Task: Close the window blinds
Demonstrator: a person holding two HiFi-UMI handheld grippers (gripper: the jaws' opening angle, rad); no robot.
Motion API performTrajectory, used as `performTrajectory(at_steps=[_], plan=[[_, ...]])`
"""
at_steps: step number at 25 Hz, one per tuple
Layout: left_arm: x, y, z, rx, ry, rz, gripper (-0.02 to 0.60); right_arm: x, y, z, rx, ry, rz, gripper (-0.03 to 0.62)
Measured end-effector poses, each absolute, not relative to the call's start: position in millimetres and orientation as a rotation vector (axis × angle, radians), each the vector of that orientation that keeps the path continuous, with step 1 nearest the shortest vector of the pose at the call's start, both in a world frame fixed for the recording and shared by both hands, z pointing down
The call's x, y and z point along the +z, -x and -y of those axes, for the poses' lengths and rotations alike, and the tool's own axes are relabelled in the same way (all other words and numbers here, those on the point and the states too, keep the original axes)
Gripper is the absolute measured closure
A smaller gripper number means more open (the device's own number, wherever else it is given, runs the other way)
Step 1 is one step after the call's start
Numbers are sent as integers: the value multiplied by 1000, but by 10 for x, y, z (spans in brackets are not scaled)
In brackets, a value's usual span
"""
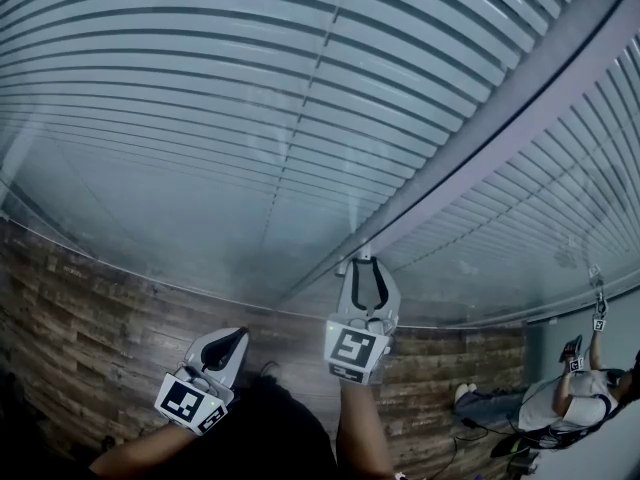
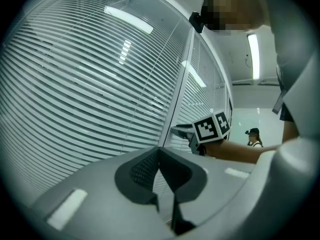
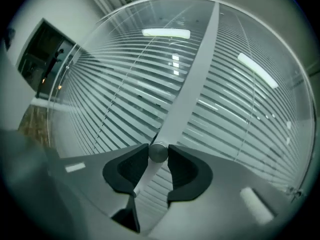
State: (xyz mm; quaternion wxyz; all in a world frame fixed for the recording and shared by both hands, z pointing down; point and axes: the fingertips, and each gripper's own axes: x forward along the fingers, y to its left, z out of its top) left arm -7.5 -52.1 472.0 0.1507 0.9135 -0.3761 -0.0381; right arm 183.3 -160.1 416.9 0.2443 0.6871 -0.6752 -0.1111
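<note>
The blinds' round metal knob [image 3: 158, 153] juts from the mullion [image 3: 192, 79], end-on between the right gripper's [image 3: 158, 150] clamping jaws. The left gripper [image 2: 160, 155] hangs closed, empty.

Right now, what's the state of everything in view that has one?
blinds: lowered, slats tilted with dark gaps between them, not fully shut
right gripper: shut on the knob
knob: gripped on both sides
left gripper: fingers together, holding nothing
ceiling light: on
</note>
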Motion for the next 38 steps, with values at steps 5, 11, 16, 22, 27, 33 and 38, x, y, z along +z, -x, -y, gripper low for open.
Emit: performTrajectory(at_steps=[5, 11, 16, 22, 27, 33, 38], plan=[[4731, 83, 553, -103, -2610, 1091, 583, 4173, -1843, 1615, -450, -1815, 1724, 468], [4757, 102, 548, -102, -2605, 1097, 583, 4159, -1884, 1587, -171, -2004, 2005, 437], [4791, 171, 525, -105, -2592, 1118, 583, 4236, -1941, 1554, 227, -2163, 2252, 425], [4812, 213, 481, -98, -2612, 1128, 583, 4256, -1943, 1577, 318, -2211, 2295, 465], [4810, 209, 489, -88, -2588, 1129, 583, 4233, -1956, 1595, 95, -2108, 2175, 467], [4762, 194, 458, -89, -2592, 1126, 583, 4181, -1910, 1608, -192, -1976, 1995, 467], [4754, 183, 450, -89, -2590, 1118, 583, 4185, -1894, 1623, -289, -1898, 1898, 468]])
